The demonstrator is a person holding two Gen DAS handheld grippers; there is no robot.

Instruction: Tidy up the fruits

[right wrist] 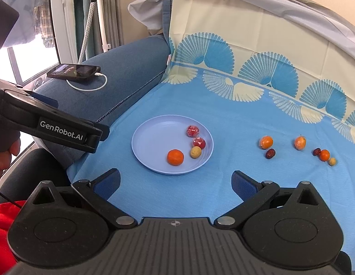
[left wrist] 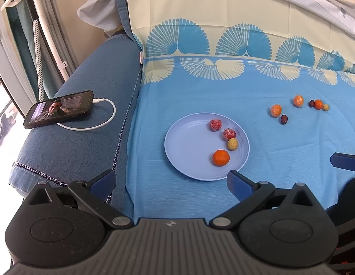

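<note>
A pale blue plate (left wrist: 189, 146) (right wrist: 152, 142) lies on the blue cloth. On it are an orange (left wrist: 221, 157) (right wrist: 175, 157), a small yellow fruit (left wrist: 232, 144) (right wrist: 195, 152) and two red wrapped fruits (left wrist: 215, 125) (right wrist: 192, 130). Loose on the cloth to the right lie wrapped oranges (left wrist: 276, 110) (right wrist: 266, 142), dark dates (left wrist: 284, 119) (right wrist: 270, 153), a small orange (right wrist: 324, 155) and a tiny yellow fruit (right wrist: 332, 161). My left gripper (left wrist: 171, 182) is open and empty, near the plate's front edge. My right gripper (right wrist: 176, 183) is open and empty, in front of the plate.
A phone (left wrist: 59, 108) (right wrist: 74, 71) on a white charging cable rests on the blue sofa arm (left wrist: 86, 137) at left. The left gripper's body (right wrist: 51, 123) shows at the left in the right wrist view. The cloth-covered backrest (left wrist: 223, 11) rises behind.
</note>
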